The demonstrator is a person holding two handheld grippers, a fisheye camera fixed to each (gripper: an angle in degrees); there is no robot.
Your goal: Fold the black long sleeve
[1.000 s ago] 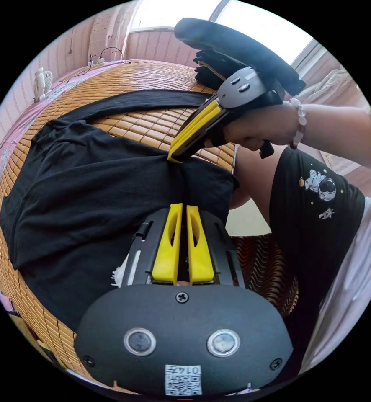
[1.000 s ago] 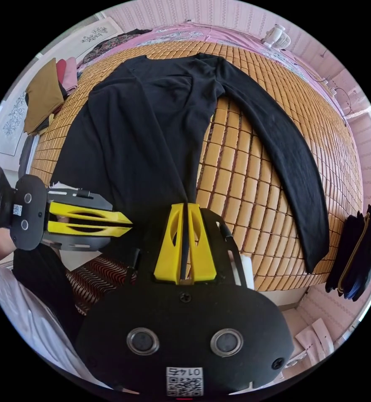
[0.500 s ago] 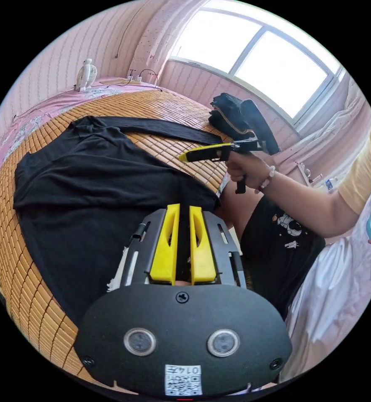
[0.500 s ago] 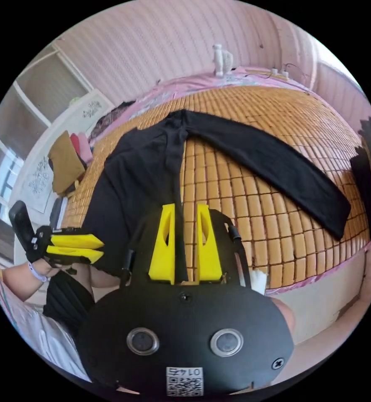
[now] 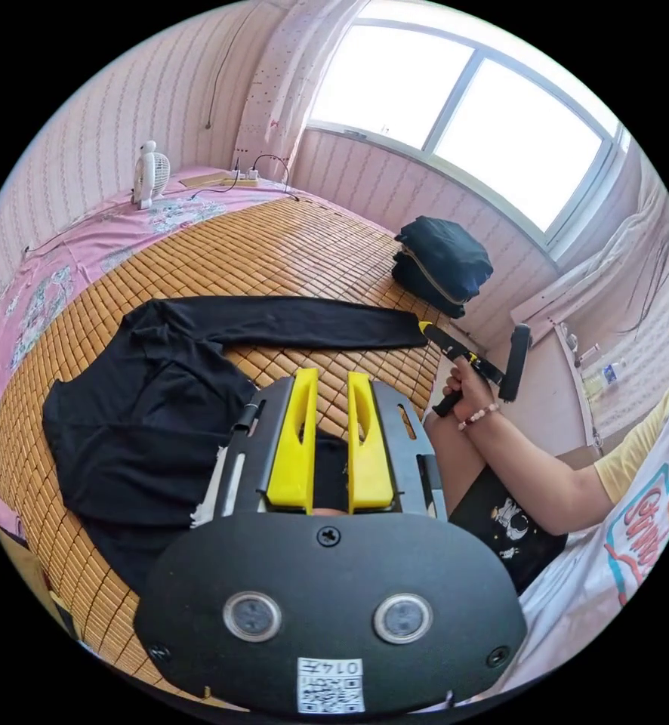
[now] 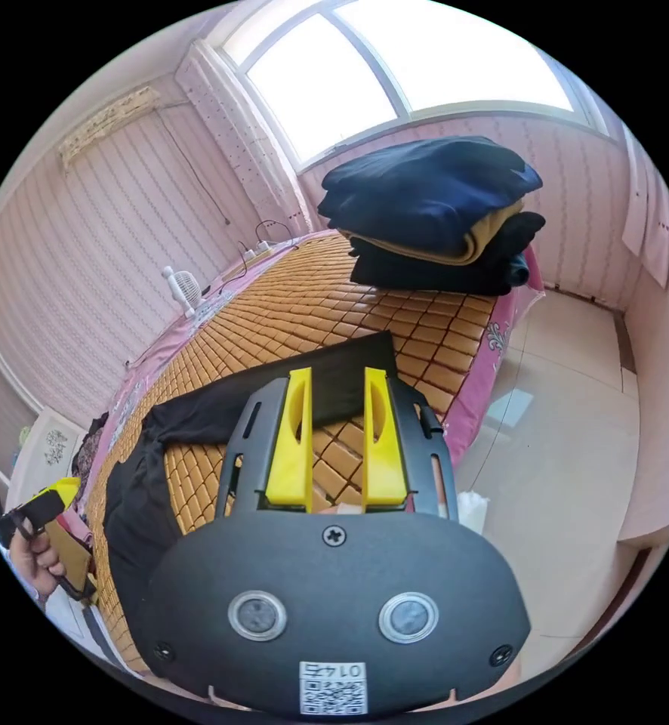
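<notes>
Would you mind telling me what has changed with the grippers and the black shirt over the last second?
Both grippers let go of the black shirt's hem: the left gripper and the right gripper now stand open and clear of the cloth. The right one has gone over toward the cuff of the outstretched sleeve. The shirt stays half folded on the mat.

The left gripper (image 5: pixel 328 377) has its yellow jaws parted with a clear gap between them. The right gripper (image 6: pixel 337 374) also stands with jaws apart, and a hand (image 5: pixel 464 394) holds it with the forearm bare.
</notes>
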